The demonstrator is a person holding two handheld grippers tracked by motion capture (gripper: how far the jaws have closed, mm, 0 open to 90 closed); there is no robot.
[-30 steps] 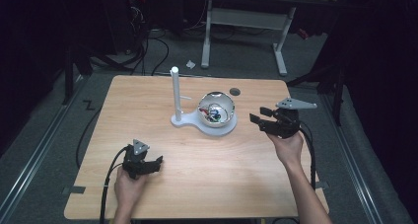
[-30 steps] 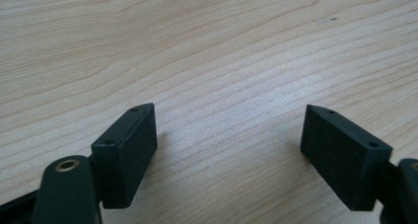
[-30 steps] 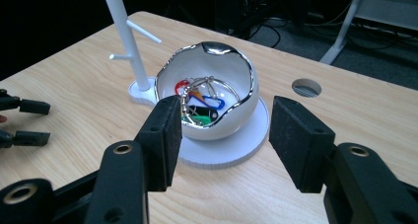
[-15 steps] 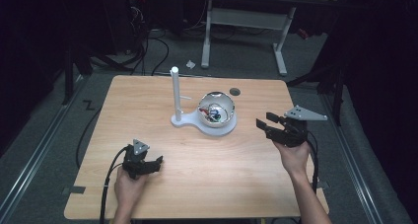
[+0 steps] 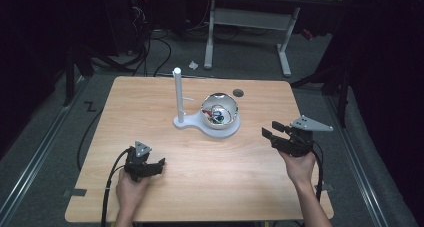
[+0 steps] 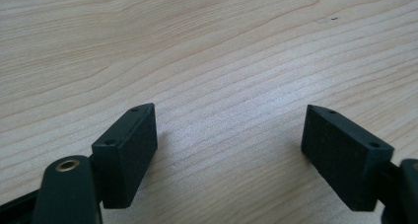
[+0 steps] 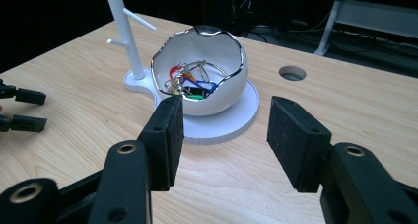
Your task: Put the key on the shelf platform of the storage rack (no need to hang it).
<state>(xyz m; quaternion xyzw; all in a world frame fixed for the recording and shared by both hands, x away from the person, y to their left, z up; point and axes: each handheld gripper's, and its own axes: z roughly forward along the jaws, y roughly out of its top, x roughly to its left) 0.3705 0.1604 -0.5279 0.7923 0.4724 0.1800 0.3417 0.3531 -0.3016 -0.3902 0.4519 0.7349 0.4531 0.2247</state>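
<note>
A white egg-shaped bowl [image 5: 220,110] with a jagged silver rim stands on a white base [image 5: 226,132] in the middle of the wooden table [image 5: 210,182]. Several colourful keys on wire rings lie inside the bowl [image 7: 207,93]. A white pole [image 5: 177,93] with short pegs rises from the same base at its left. My right gripper [image 5: 270,129] hovers right of the bowl, open and empty, its jaws [image 7: 224,135] pointing at it from a short distance. At the front left, my left gripper [image 5: 159,165] rests low over bare wood, open and empty [image 6: 229,145].
A round cable hole [image 5: 238,92] sits in the table behind the bowl. Dark floor, cables and a white desk frame [image 5: 247,24] lie beyond the far edge. My left gripper [image 7: 22,108] appears at the left edge of the right gripper view.
My right gripper has drawn back from the bowl toward the near right side of the table and dropped slightly. The left gripper has stayed put.
</note>
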